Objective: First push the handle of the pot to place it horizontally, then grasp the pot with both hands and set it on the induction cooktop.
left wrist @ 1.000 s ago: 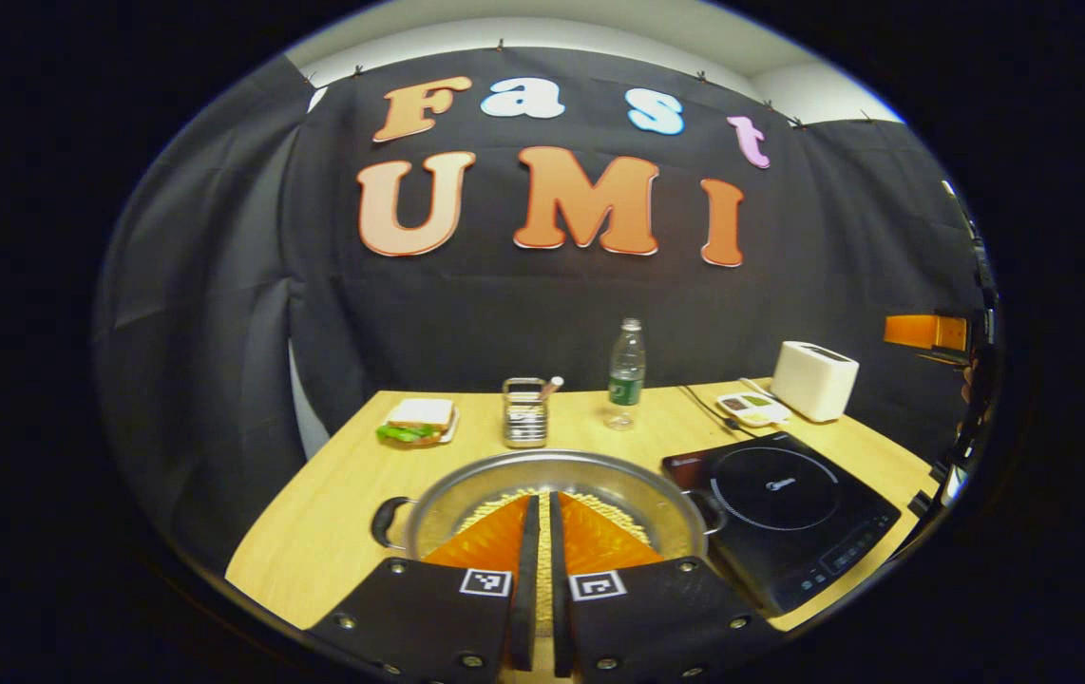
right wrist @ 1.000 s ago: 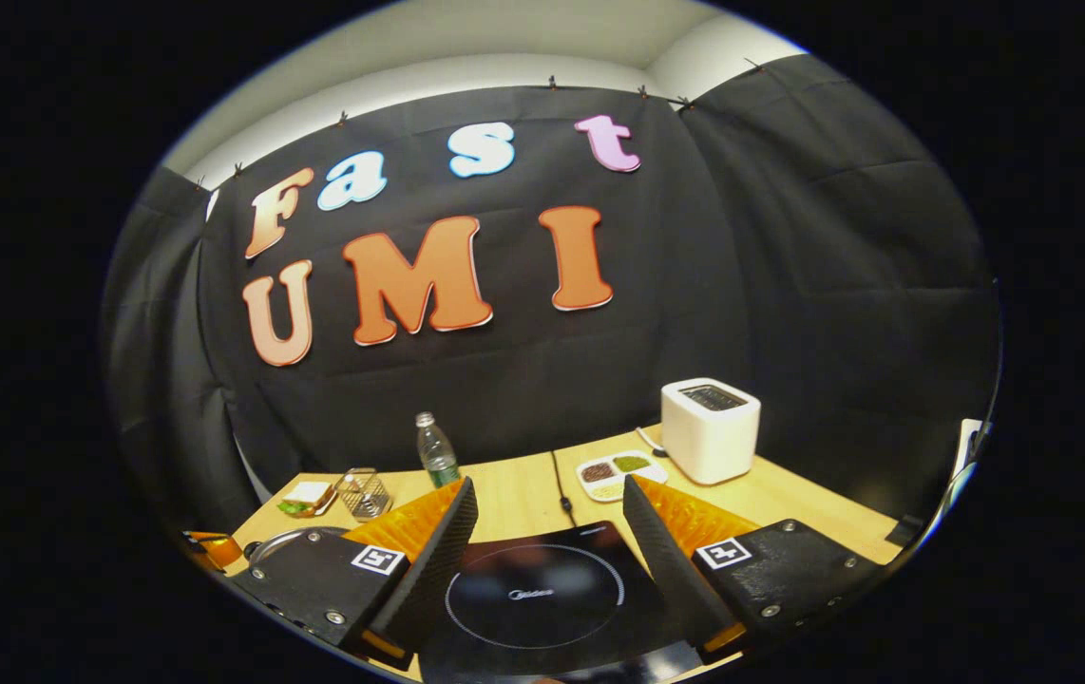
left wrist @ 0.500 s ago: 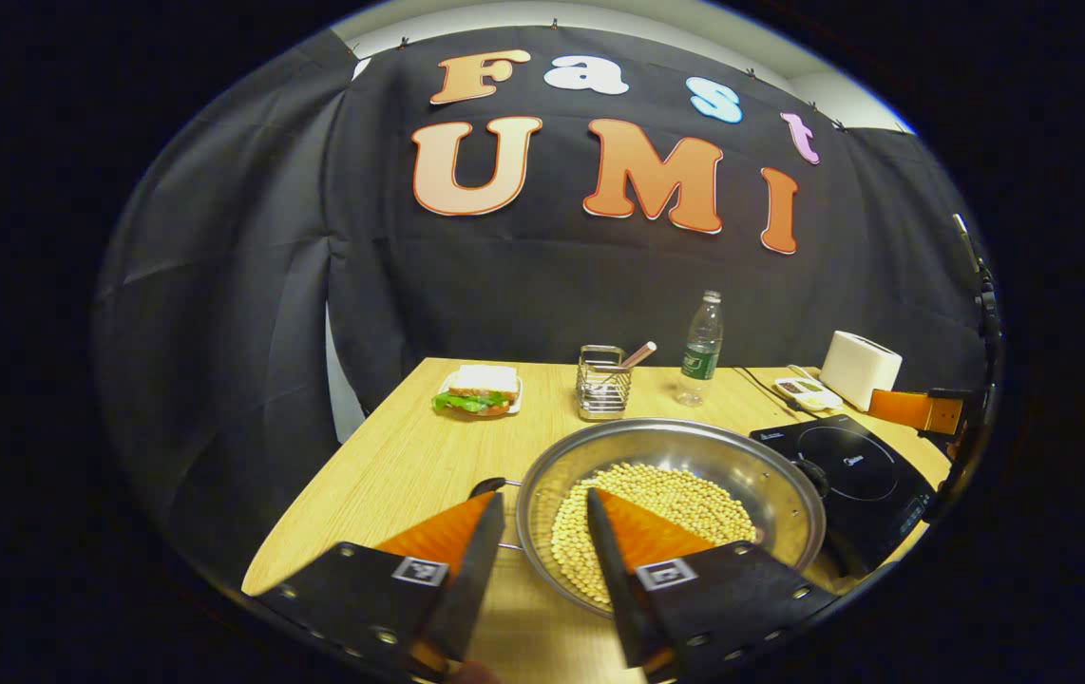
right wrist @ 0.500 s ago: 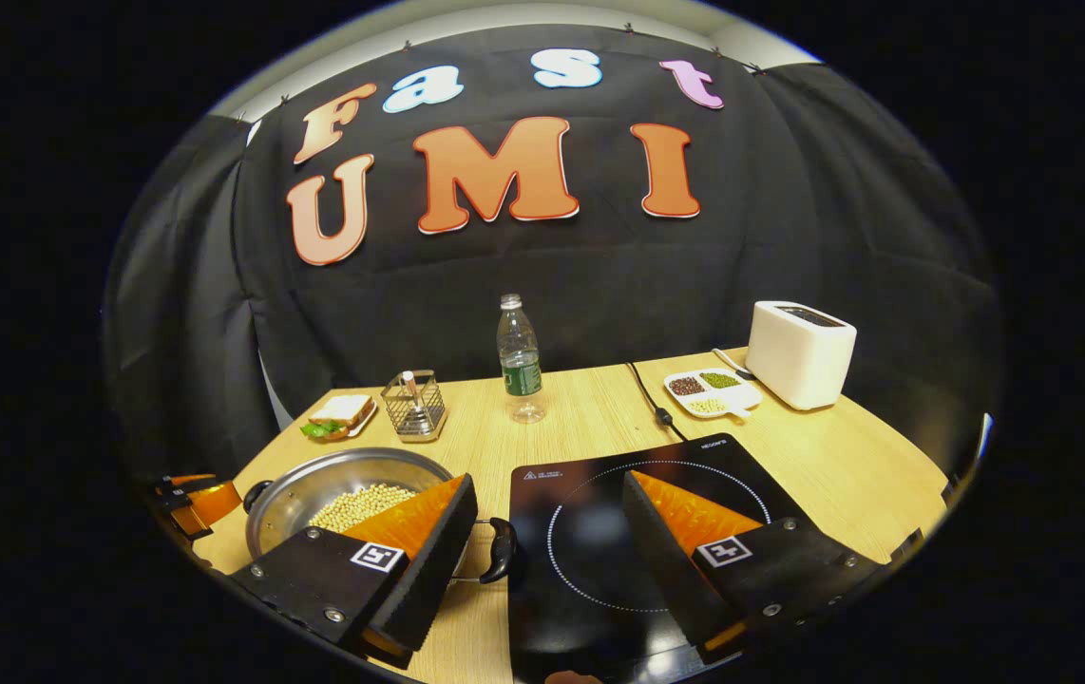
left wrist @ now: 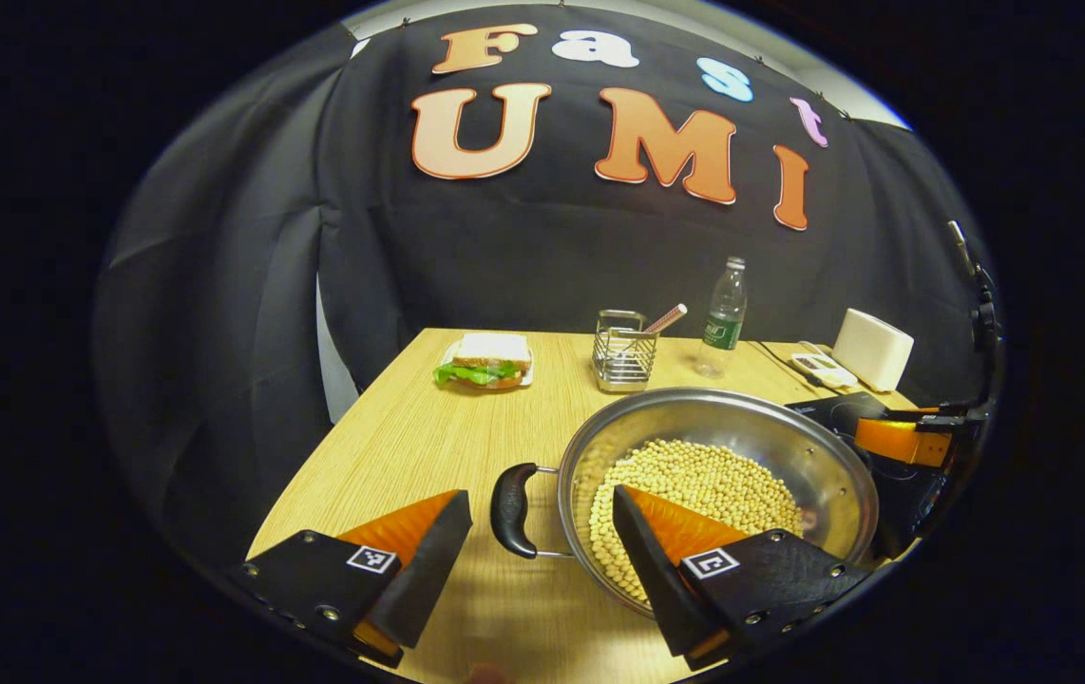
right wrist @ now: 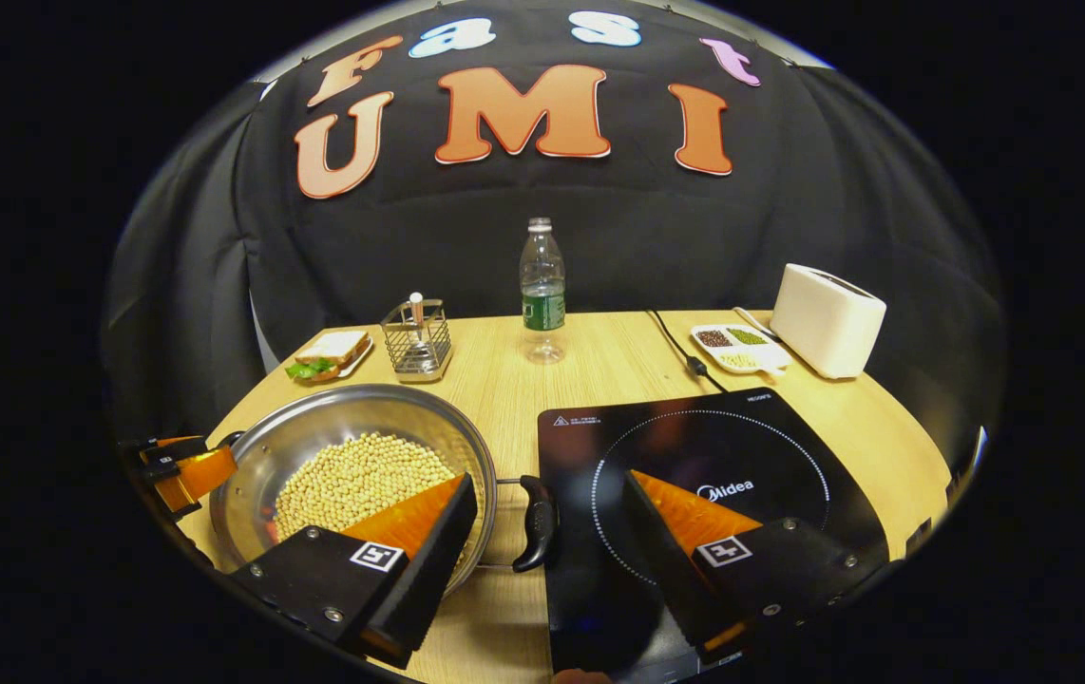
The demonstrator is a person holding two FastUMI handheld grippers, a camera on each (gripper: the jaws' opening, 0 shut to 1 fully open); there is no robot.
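in the left gripper view, the left claw (left wrist: 531, 560) is spread apart, straddling the pot's (left wrist: 723, 494) black left handle (left wrist: 512, 496) without touching it. in the right gripper view, the right claw (right wrist: 550, 532) gapes around the right handle (right wrist: 537, 523); the pot sits on the tabletop (right wrist: 599, 366) beside the induction cooktop (right wrist: 709, 494).

Steel pot (right wrist: 314, 456) of beans sits on the table beside the black cooktop (right wrist: 694, 456).

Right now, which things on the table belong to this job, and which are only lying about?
For the job:
steel pot of yellow beans
its black loop handles
black induction cooktop

Lying about:
sandwich on plate
wire basket
clear water bottle
white toaster
white divided dish
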